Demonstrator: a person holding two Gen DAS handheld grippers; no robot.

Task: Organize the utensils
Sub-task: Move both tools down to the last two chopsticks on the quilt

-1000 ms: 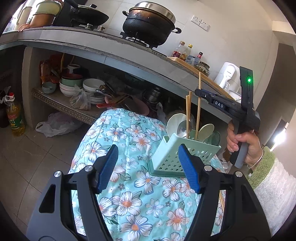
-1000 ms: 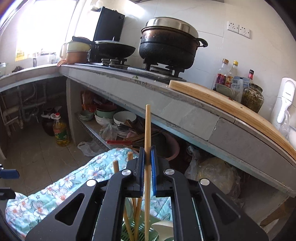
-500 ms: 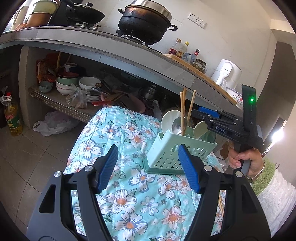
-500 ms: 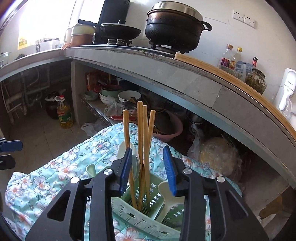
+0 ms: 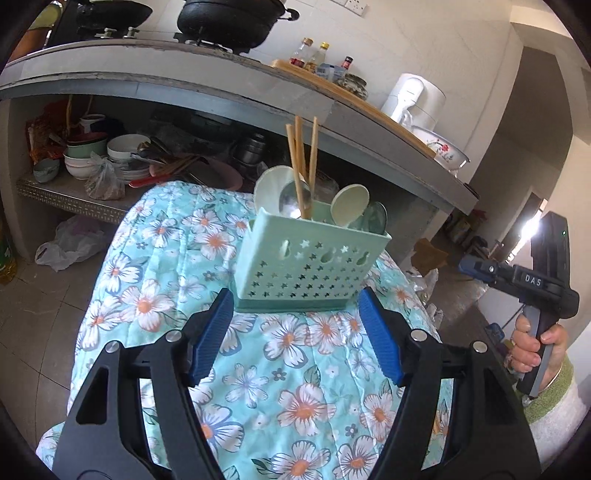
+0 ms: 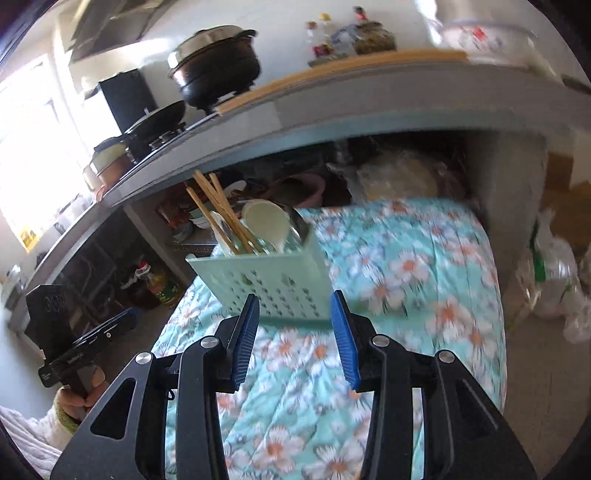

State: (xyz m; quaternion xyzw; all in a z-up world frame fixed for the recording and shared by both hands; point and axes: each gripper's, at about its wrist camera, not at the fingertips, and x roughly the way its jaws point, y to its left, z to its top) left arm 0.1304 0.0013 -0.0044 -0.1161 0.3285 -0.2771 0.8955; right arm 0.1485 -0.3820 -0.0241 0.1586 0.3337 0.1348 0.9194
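A mint-green perforated utensil holder (image 5: 310,266) (image 6: 266,273) stands on a floral cloth (image 5: 295,387) over a small table. Several wooden chopsticks (image 5: 303,162) (image 6: 218,214) stick up from it, with pale spoons (image 5: 349,205) and a metal ladle (image 5: 291,199) beside them. My left gripper (image 5: 295,306) sits just in front of the holder's base, jaws opening wide, nothing between its pads. My right gripper (image 6: 294,306) has its jaws opening with nothing between them, short of the holder. In the left wrist view the right gripper (image 5: 476,267) is off the table's right side, held by a hand.
A concrete counter (image 5: 221,88) runs behind, with a black pot (image 5: 229,18), bottles (image 5: 317,59) and a white appliance (image 5: 413,96). The shelf under it holds stacked bowls (image 5: 122,151). An oil bottle (image 6: 159,288) and plastic bags (image 6: 554,280) stand on the floor.
My right gripper let go of the chopstick into the holder, opened, and pulled back to the right while rolling. My left gripper came closer to the holder.
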